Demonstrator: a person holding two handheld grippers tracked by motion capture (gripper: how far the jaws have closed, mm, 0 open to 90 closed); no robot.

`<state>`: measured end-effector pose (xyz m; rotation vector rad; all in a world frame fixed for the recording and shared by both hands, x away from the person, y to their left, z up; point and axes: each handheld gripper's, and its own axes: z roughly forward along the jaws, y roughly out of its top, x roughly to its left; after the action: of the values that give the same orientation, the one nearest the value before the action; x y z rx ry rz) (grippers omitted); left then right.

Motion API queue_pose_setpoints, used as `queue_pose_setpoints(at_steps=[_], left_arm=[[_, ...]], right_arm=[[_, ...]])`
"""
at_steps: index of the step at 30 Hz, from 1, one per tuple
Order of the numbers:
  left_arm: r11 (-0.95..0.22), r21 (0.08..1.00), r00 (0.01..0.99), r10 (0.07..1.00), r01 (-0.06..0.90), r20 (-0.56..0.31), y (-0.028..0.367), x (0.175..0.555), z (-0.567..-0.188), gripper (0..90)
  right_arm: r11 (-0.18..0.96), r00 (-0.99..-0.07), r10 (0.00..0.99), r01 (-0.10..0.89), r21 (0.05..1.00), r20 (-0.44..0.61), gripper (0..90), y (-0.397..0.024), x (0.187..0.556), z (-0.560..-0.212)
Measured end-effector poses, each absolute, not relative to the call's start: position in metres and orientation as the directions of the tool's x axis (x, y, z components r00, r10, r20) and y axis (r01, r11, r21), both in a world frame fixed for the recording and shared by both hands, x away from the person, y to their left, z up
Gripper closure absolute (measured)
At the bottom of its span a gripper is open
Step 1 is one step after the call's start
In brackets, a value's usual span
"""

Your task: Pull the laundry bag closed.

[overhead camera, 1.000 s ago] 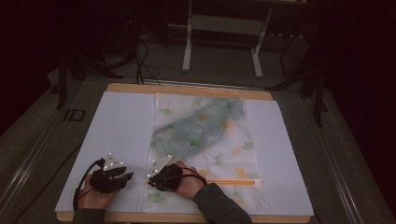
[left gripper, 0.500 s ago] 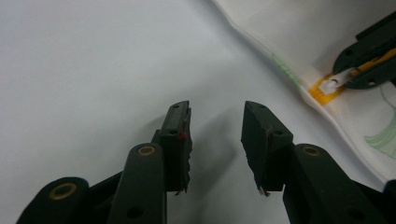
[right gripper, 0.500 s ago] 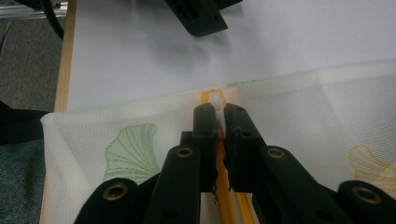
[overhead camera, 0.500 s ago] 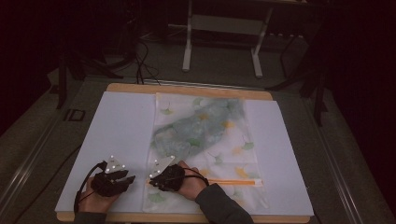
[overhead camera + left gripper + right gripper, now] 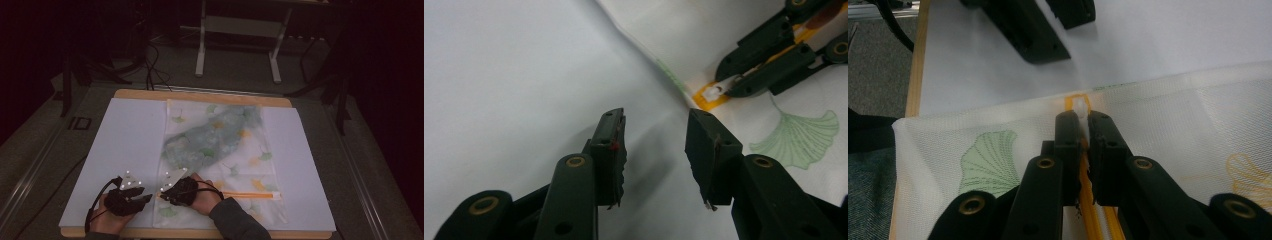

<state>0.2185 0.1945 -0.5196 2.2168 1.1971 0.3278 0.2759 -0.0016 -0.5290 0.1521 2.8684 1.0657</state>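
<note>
I'm pinching the white zipper pull [image 5: 1081, 107] with the right gripper [image 5: 1081, 120]; left gripper [image 5: 655, 135], just opening, empty. Next, probably steadying the mesh bag [image 5: 220, 145].

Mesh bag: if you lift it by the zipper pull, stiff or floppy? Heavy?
Probably floppy: the mesh bag is thin netting lying flat and wrinkled on the table. Likely light, though the cloth inside would sag to the far end. The right hand-held gripper pinches the small zipper pull, which may slip.
</note>
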Motion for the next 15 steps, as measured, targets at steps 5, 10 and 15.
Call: queue_pose_setpoints(at_steps=[5,10,15], left_arm=[[-0.416,0.608,0.578,0.811,0.676,-0.088,0.191,0.218,-0.518,59.5],[-0.431,0.606,0.607,0.787,0.668,-0.110,0.186,0.217,-0.517,60.5],[-0.426,0.596,0.611,0.779,0.681,-0.141,0.181,0.220,-0.522,60.5]], right_arm=[[0.755,-0.991,0.123,0.066,0.652,-0.042,84.2,-0.002,0.276,-0.528],[0.752,-0.991,0.124,0.064,0.656,-0.047,84.2,-0.003,0.276,-0.528],[0.753,-0.991,0.123,0.057,0.656,-0.056,84.2,-0.002,0.275,-0.528]])
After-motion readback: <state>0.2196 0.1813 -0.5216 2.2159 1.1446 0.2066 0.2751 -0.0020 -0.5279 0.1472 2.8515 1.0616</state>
